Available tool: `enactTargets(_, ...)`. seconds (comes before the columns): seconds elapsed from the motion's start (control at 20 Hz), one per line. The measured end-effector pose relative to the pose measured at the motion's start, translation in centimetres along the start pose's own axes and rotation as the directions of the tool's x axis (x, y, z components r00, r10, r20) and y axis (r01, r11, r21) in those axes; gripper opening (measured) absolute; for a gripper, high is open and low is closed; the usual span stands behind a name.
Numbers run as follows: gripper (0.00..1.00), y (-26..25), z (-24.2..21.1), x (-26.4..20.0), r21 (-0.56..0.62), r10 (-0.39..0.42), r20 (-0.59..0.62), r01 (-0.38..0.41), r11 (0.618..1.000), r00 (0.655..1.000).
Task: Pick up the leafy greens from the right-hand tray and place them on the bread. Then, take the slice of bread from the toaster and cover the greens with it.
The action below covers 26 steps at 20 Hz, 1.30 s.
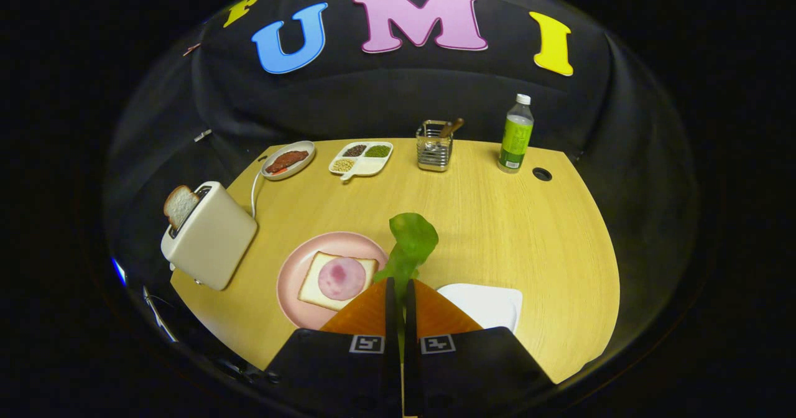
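Above the table (528, 231), claw (400, 287) pinches leafy greens (410, 244) between pink plate (292, 281) and white tray (491, 303).

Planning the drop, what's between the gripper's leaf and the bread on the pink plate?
Gripper view: the gripper, shut on the green lettuce leaf, hangs beside the ham-topped bread slice; between them only the round pink plate's rim.

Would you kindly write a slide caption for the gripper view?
Claw shut on leafy greens, lifted between the white tray and the ham-topped bread; toaster holds another slice.
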<state>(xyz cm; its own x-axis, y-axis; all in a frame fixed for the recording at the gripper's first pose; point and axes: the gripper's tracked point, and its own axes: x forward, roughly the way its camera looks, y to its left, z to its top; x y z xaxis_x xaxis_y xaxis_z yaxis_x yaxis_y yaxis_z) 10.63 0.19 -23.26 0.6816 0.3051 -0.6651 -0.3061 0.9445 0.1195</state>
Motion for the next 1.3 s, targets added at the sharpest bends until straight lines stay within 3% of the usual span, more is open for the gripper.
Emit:
enactTargets(0.45,0.06,6.6,-0.5,3.9,-0.087,0.009,-0.010,-0.009,0.996,1.000)
enactTargets(0.95,0.11,8.5,-2.6,6.9,-0.166,-0.052,-0.072,0.039,0.985,0.996)
enactTargets(1.15,0.15,8.6,-3.6,7.6,-0.190,-0.060,-0.100,0.041,0.981,0.993)
enactTargets(1.3,0.29,8.9,-4.1,8.2,-0.199,-0.066,-0.119,0.041,0.979,0.991)
